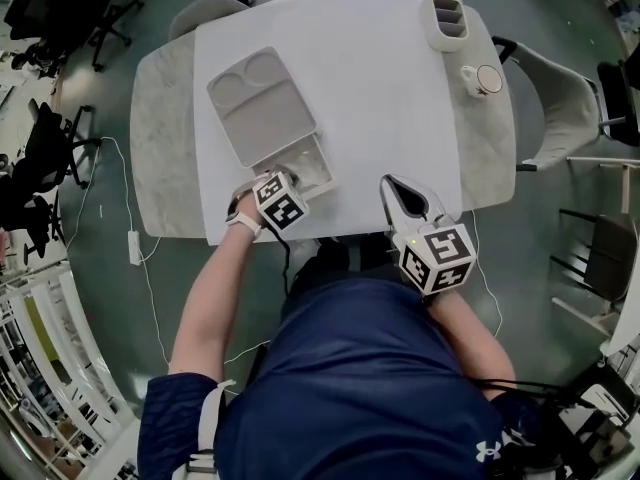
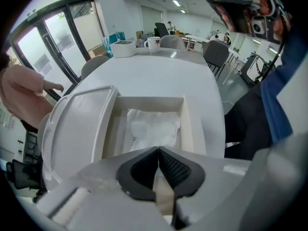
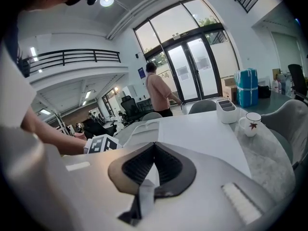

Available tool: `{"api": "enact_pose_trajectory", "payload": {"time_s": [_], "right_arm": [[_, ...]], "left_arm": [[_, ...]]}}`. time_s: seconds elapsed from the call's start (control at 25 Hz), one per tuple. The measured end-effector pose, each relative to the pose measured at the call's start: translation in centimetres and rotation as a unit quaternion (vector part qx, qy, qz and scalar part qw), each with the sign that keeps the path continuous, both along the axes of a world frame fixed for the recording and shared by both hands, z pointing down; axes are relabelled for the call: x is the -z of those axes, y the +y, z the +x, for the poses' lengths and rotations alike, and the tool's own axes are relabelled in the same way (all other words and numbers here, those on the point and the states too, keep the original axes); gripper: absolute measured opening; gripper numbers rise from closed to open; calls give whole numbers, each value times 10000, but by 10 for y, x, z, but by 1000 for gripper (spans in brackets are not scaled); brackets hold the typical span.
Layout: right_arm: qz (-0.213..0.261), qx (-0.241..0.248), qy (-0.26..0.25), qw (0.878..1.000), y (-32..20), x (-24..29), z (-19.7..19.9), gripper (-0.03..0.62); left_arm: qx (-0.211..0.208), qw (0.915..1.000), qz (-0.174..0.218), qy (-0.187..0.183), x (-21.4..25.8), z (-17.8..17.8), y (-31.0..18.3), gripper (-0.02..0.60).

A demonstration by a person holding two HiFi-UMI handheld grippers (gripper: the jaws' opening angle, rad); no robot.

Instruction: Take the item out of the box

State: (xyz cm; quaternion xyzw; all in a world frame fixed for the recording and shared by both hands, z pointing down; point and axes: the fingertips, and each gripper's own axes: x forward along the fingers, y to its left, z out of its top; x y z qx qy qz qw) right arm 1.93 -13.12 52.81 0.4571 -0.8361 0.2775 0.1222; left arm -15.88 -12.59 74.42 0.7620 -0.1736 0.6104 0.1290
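An off-white box (image 1: 322,160) lies open on the white table (image 1: 380,98), its moulded lid (image 1: 260,103) folded back to the far left. In the tray rests a white crinkled packet (image 1: 306,169). My left gripper (image 1: 284,188) hovers at the tray's near edge. Seen from the left gripper view, the left gripper (image 2: 158,150) has its jaws shut with nothing between them, just short of the packet (image 2: 153,126) in the box (image 2: 191,121). My right gripper (image 1: 389,182) is shut and empty over the table's front edge, right of the box. The right gripper (image 3: 154,147) points across the table past the box lid (image 3: 143,129).
A white slotted holder (image 1: 445,16) and a mug (image 1: 483,78) stand at the table's far right corner. Chairs (image 1: 560,98) ring the table. A person in a pink top (image 3: 159,93) stands beyond the far side. Cables trail on the floor at left.
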Motion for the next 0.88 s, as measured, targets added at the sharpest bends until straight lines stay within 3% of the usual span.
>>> {"api": "enact_pose_trajectory", "payload": {"time_s": [0.28, 0.48, 0.88], "right_arm": [[-4, 295, -47, 9996, -1, 2, -13, 3], [13, 581, -46, 9983, 0, 2, -26, 3], [186, 1144, -38, 9933, -3, 14, -56, 3]], "left_arm": [[647, 9945, 700, 437, 41, -4, -12, 8], [814, 9872, 1131, 778, 82, -2, -14, 8], [1429, 9646, 1863, 1198, 149, -13, -6, 8]]}}
